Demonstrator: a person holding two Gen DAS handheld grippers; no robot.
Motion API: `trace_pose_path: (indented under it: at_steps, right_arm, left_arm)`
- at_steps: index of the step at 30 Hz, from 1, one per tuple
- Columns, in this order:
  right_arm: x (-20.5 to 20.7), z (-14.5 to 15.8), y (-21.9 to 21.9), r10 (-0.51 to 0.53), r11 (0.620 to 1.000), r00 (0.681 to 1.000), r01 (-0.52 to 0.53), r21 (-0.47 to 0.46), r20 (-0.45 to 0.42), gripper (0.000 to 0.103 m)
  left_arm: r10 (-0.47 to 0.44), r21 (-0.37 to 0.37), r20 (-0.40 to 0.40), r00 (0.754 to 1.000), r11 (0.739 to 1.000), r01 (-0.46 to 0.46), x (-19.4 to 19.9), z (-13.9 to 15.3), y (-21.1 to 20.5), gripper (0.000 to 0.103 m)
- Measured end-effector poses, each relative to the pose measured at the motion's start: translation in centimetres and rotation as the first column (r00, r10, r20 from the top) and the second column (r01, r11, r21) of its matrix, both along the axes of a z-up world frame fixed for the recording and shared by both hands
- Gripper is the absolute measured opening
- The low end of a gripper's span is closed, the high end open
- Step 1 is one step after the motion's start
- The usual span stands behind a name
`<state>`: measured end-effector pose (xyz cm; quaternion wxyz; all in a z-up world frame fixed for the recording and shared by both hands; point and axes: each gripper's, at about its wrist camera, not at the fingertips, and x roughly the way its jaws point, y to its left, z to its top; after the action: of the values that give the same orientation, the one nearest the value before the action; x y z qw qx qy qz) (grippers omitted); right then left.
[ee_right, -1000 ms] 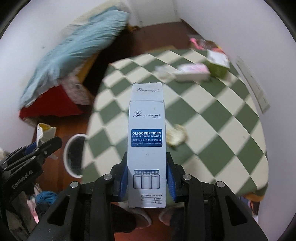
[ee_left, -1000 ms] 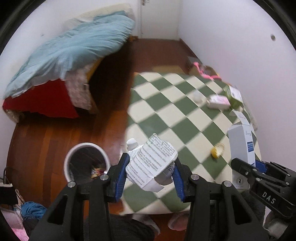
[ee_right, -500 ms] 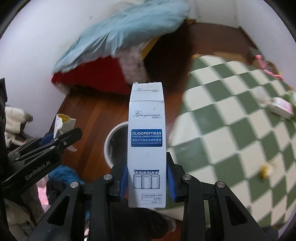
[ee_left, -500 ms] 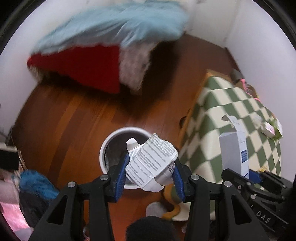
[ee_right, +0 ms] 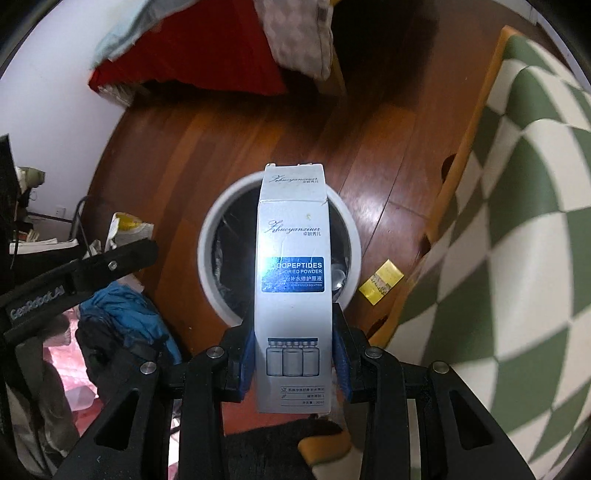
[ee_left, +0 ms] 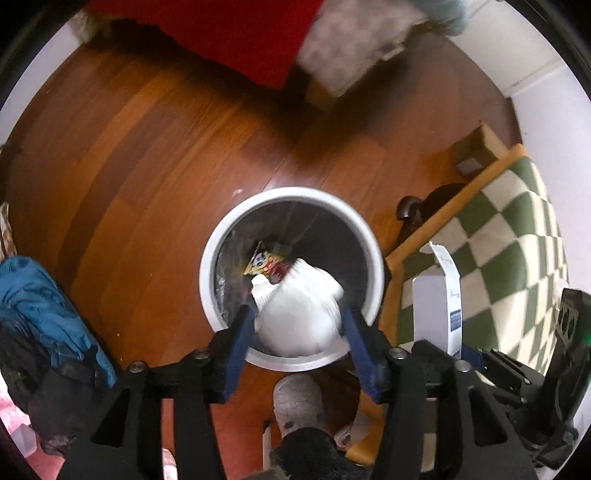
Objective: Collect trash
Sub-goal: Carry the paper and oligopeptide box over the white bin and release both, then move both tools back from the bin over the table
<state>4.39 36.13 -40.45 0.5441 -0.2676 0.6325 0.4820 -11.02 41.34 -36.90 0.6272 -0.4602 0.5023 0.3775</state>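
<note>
Reddish-brown wooden plank floor (ee_left: pixel 155 155), filling most of both views. Red bedding (ee_left: pixel 229 33) along the top edge of the left wrist frame, with a pale patterned cover (ee_left: pixel 351 40) beside it, blurred. Green-and-cream checkered tablecloth (ee_right: pixel 517 229) over the right side of the right wrist frame, edged by a light wooden table rim (ee_right: pixel 465 147). Blue garment (ee_left: pixel 40 295), crumpled, at the left edge. Grey slipper (ee_left: pixel 299 402) at bottom centre. White wall (ee_right: pixel 55 103), upper left.

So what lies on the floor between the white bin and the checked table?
A small yellow wrapper lies on the wooden floor between bin and table, in the right wrist view.
</note>
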Motion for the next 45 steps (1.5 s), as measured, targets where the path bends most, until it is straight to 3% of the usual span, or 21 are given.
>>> trace_pose_path:
  at_steps: [1, 2, 7, 8, 10, 12, 17, 32, 45]
  right_arm:
    - [-0.1, -0.9, 0.6, 0.010, 1.000, 1.000, -0.010, -0.015, -0.009, 0.037]
    - [-0.1, -1.5, 1.1, 0.013, 1.000, 1.000, -0.013, -0.025, -0.014, 0.037]
    - [-1.0, -4.5, 4.3, 0.070, 0.996, 0.997, -0.071, -0.059, -0.028, 0.043]
    - [-1.2, -4.9, 4.8, 0.078, 0.995, 0.997, -0.080, -0.060, -0.023, 0.051]
    - [-1.5, -5.1, 5.3, 0.088, 0.995, 0.996, -0.089, -0.054, -0.016, 0.094]
    - [-1.6, -5.1, 5.5, 0.096, 0.994, 0.995, -0.096, -0.052, 0.000, 0.100]
    - [-2.0, -4.0, 4.4, 0.121, 0.991, 0.991, -0.117, -0.065, 0.064, 0.100]
    - [-3.0, 4.4, -2.8, 0.085, 0.996, 0.981, -0.087, 0.003, 0.174, 0.101]
    - [-2.5, 15.6, -10.4, -0.018, 0.978, 0.979, -0.026, 0.209, 0.204, 0.101]
  left_arm:
    - [0.012, -0.002, -0.009, 1.000, 1.000, -0.012, -0.4, -0.3, 0.1, 0.082]
    - [0.024, 0.002, -0.022, 0.999, 1.000, -0.024, -0.8, -0.7, 0.3, 0.096]
    - [0.085, 0.024, -0.110, 0.990, 0.996, -0.083, -3.3, -1.6, -0.2, 0.097]
    - [0.092, 0.033, -0.120, 0.988, 0.995, -0.089, -3.5, -1.4, -0.4, 0.097]
    - [0.112, 0.059, -0.146, 0.983, 0.993, -0.104, -4.4, -1.3, -0.8, 0.097]
    - [0.119, 0.089, -0.175, 0.977, 0.990, -0.105, -5.1, -0.8, -1.5, 0.097]
    - [0.105, 0.134, -0.222, 0.969, 0.988, -0.076, -5.3, 0.2, -2.8, 0.097]
    - [0.063, 0.254, -0.158, 0.986, 0.967, -0.021, -4.7, 7.7, -7.8, 0.097]
    - [0.017, 0.436, -0.063, 0.998, 0.900, 0.013, -4.1, 18.2, -14.1, 0.097]
